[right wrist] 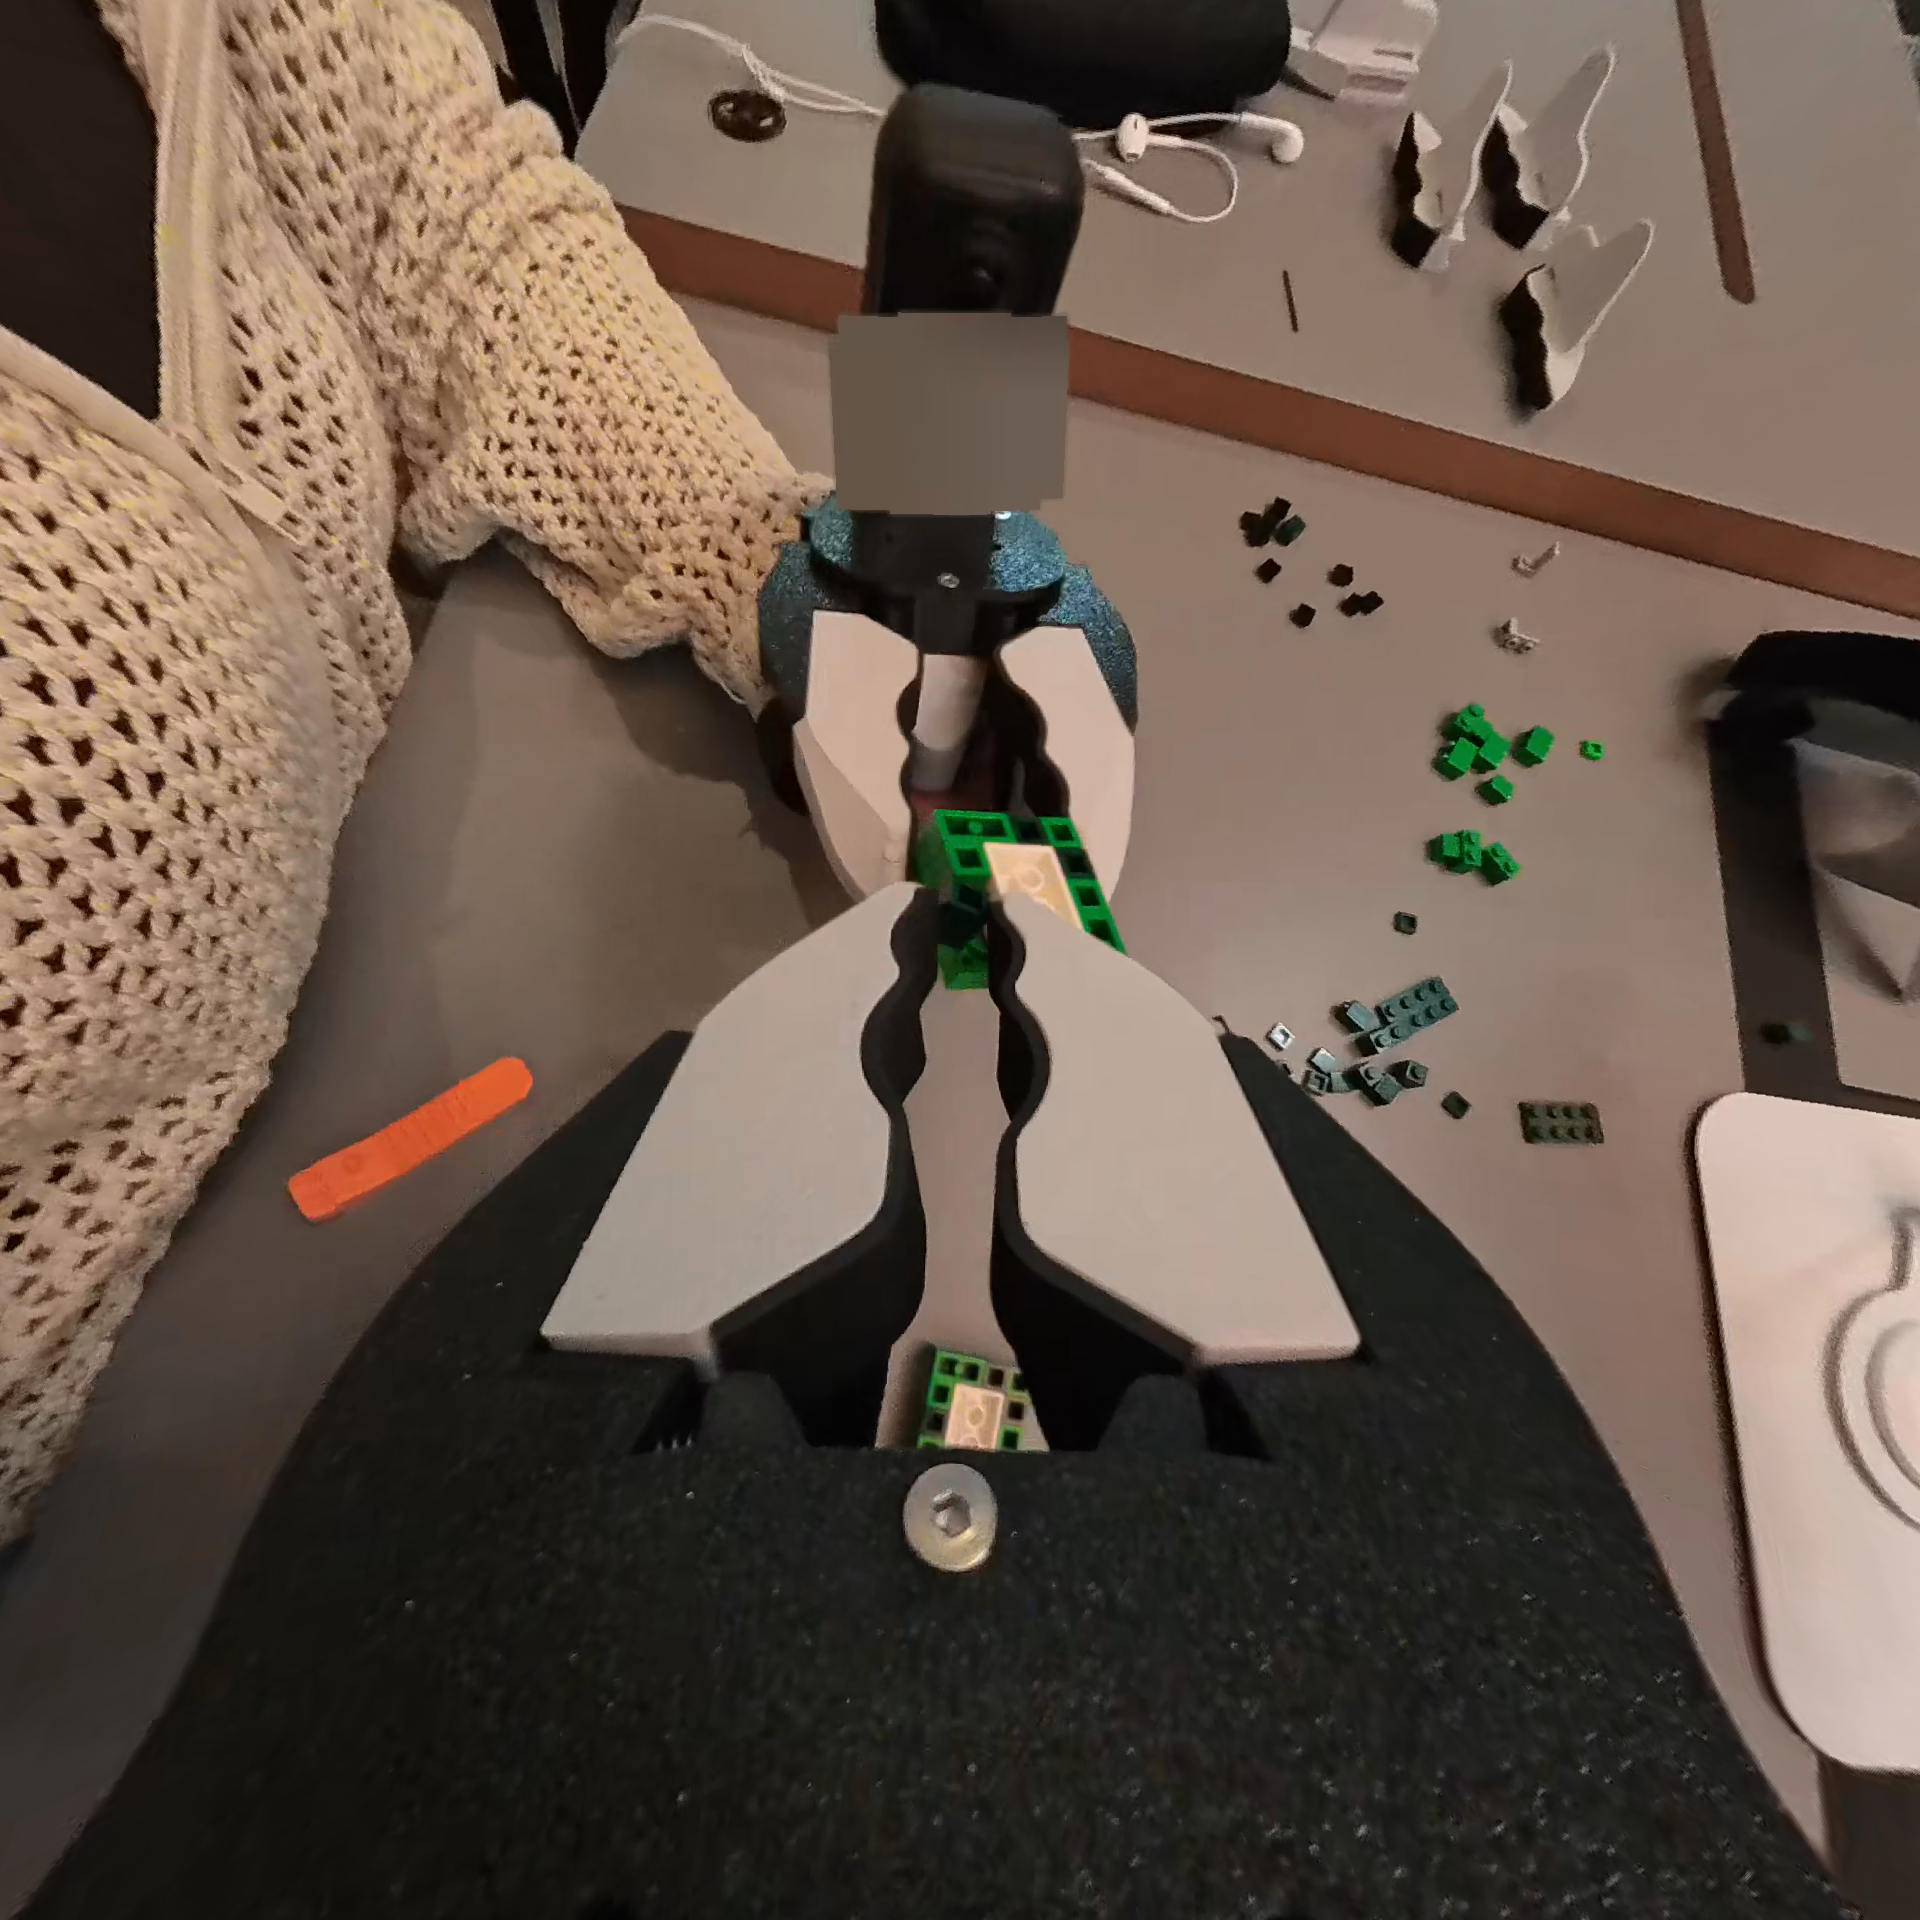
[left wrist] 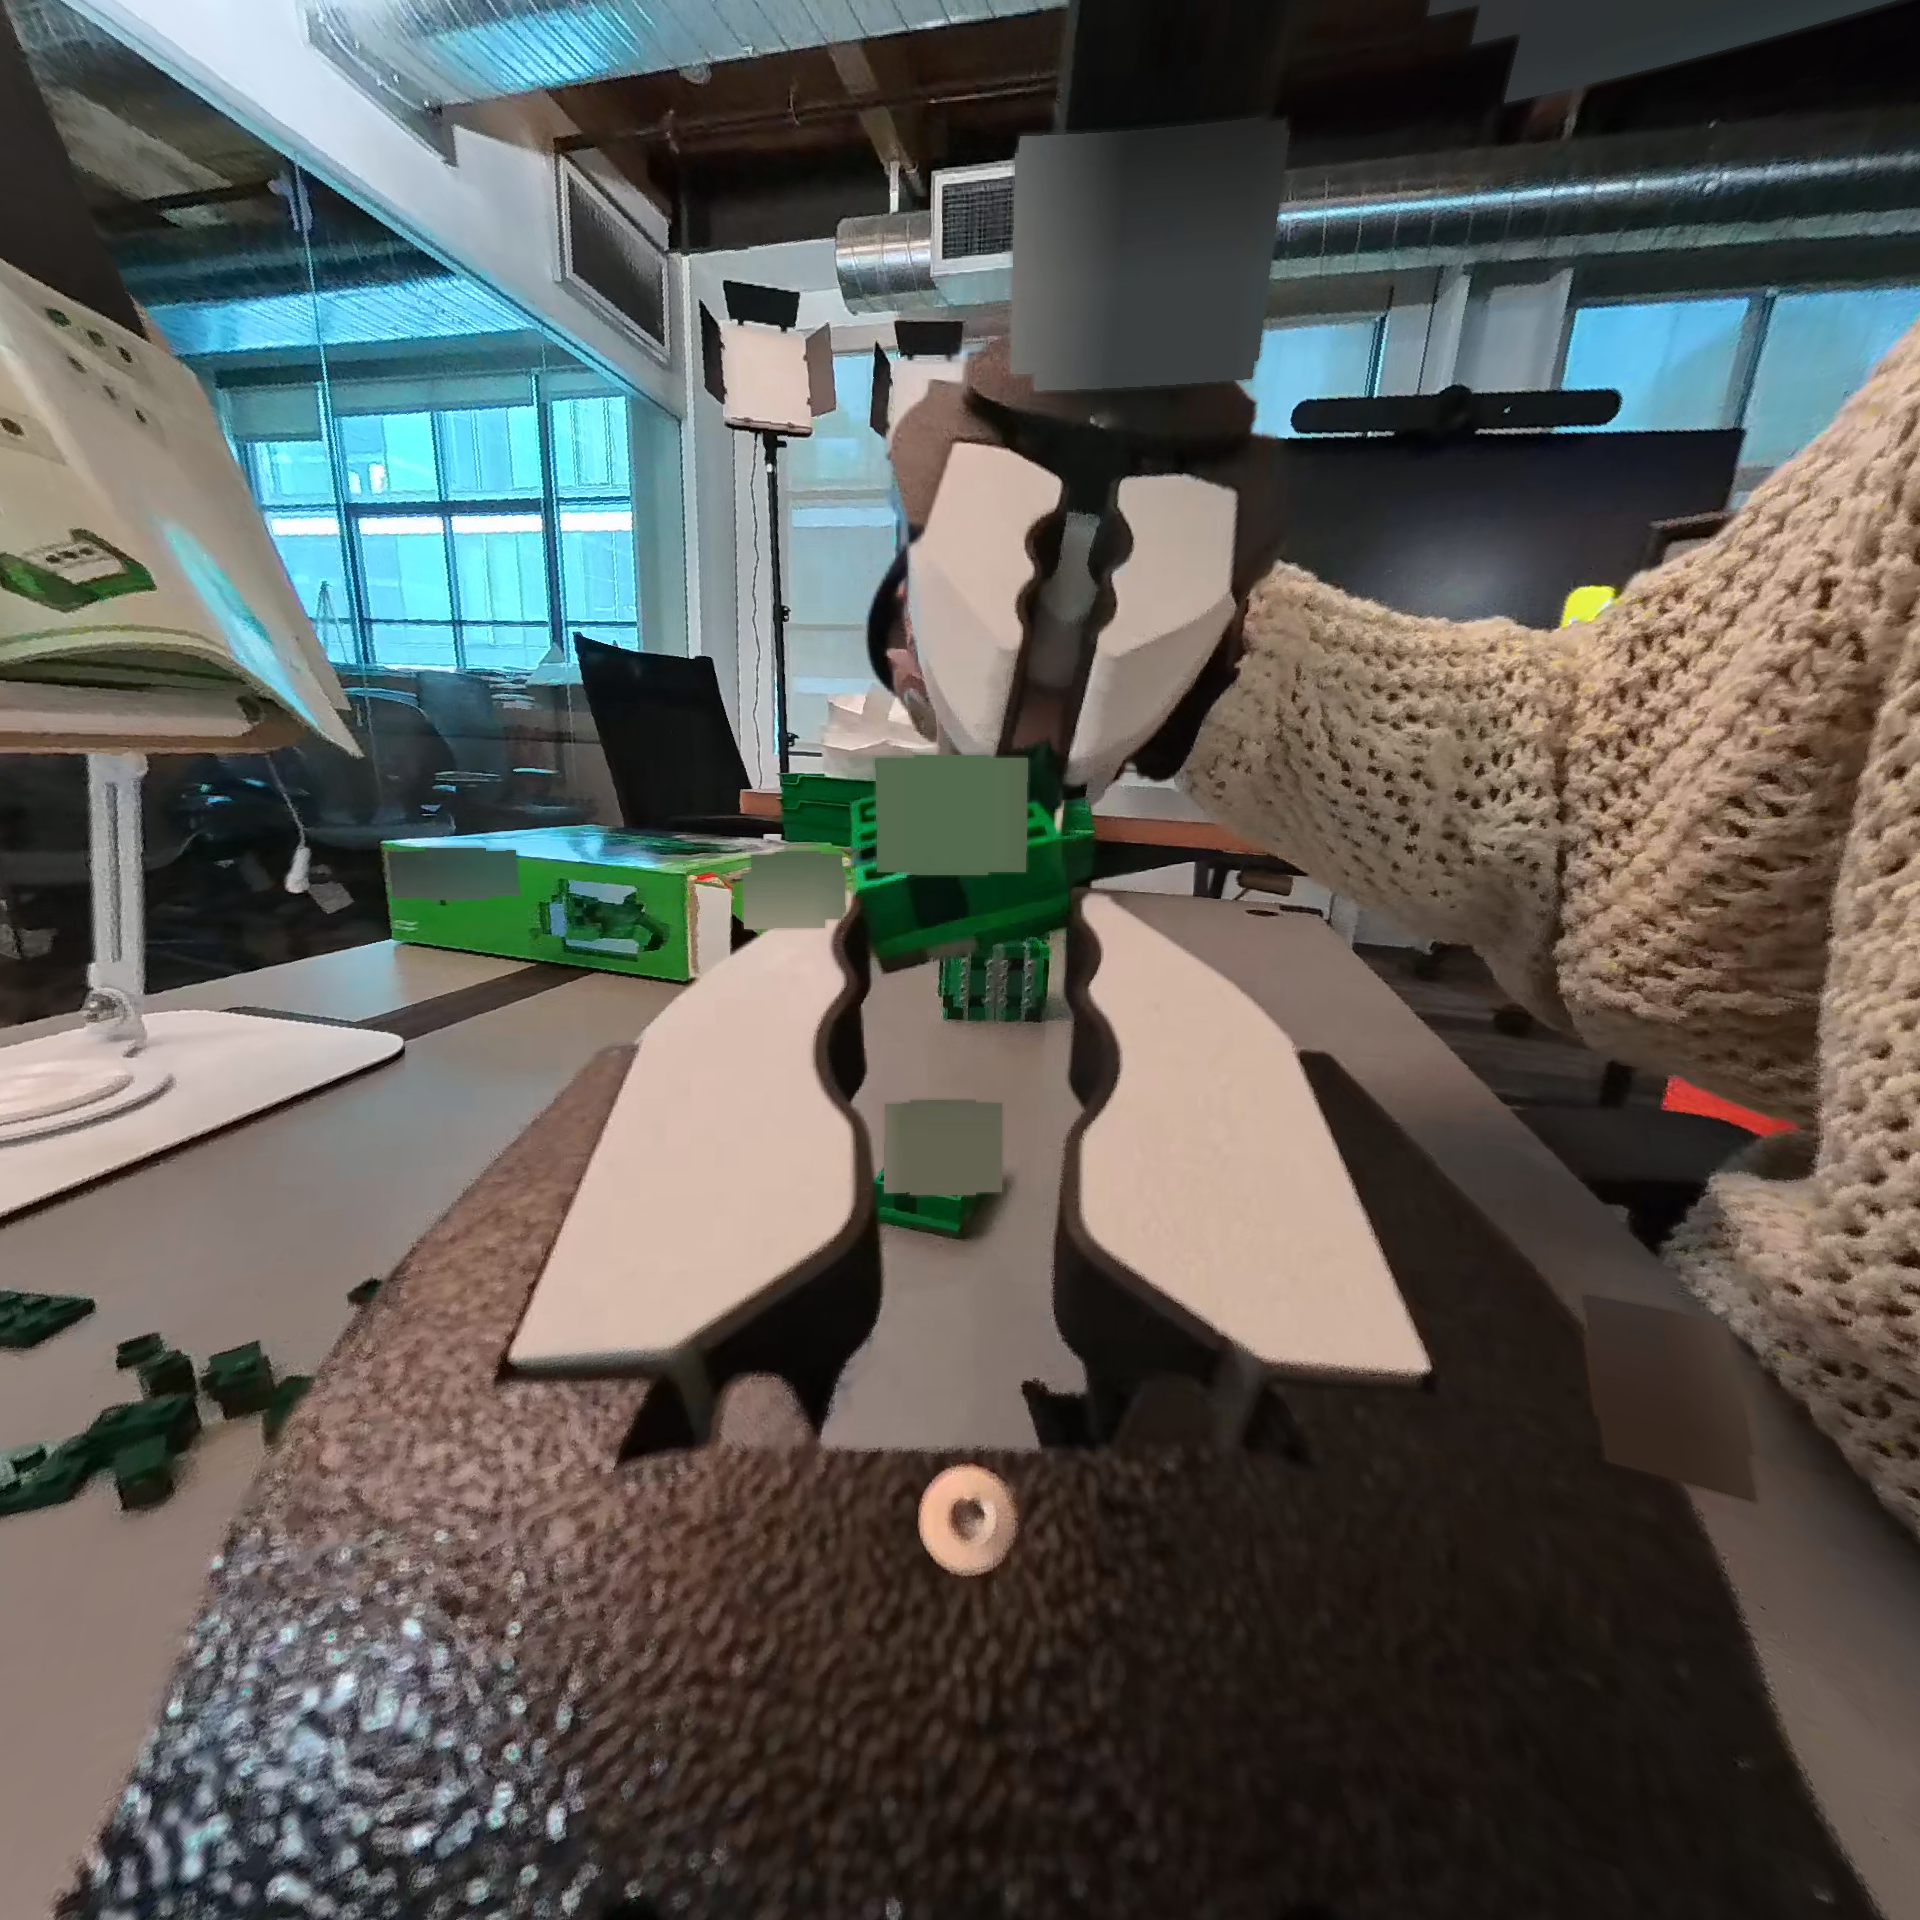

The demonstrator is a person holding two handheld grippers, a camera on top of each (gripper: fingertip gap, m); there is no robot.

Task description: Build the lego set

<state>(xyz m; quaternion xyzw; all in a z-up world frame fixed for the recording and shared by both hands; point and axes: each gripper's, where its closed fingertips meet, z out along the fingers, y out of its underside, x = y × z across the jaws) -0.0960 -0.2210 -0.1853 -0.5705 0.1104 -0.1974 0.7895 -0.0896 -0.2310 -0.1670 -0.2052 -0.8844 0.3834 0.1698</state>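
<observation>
green lego assembly (right wrist: 1013,883) pinched between tips of right gripper (right wrist: 961,914) and left gripper (right wrist: 977,831); loose green bricks (right wrist: 1475,790) scattered at 3 o'clock; orange brick separator (right wrist: 410,1138) at 9 o'clock.

Right gripper (right wrist: 956,930) comes in from six o'clock, its fingers pinched on the green lego assembly (right wrist: 1013,878) at centre, while the left gripper (right wrist: 971,847) meets it from twelve o'clock. Orange brick separator (right wrist: 410,1138) lies at eight o'clock on the grey table (right wrist: 582,914). Loose green bricks (right wrist: 1481,790) scatter at three o'clock.
</observation>
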